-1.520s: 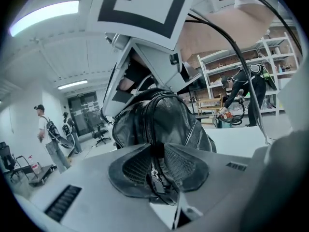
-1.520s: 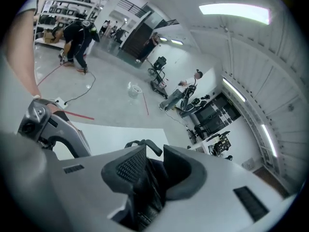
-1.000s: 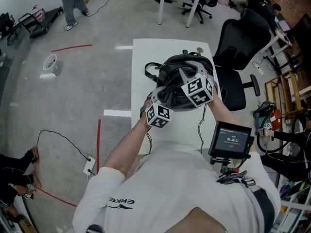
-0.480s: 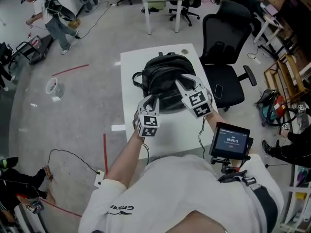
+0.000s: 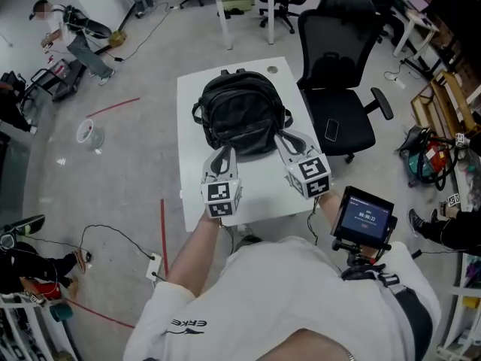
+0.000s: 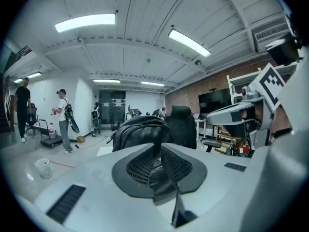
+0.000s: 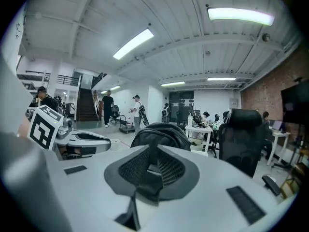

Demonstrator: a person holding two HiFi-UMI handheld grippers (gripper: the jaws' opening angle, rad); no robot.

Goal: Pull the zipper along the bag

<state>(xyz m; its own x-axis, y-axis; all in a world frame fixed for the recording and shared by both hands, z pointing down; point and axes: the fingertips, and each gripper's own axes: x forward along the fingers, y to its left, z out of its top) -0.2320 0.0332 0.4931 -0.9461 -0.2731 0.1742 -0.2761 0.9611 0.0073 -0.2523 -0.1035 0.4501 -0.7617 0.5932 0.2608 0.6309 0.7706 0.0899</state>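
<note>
The left gripper point(image 5: 224, 156) and the right gripper point(image 5: 285, 140) each have their jaws pressed together with nothing between them. They sit side by side at the near edge of the black backpack point(image 5: 240, 115). It lies on a small white table point(image 5: 259, 195), with a black office chair point(image 5: 334, 74) just beside the table.

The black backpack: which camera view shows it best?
The head view: it looks down on the whole backpack, lying on the white table. Both gripper views catch only its rounded top, from the side.
</note>
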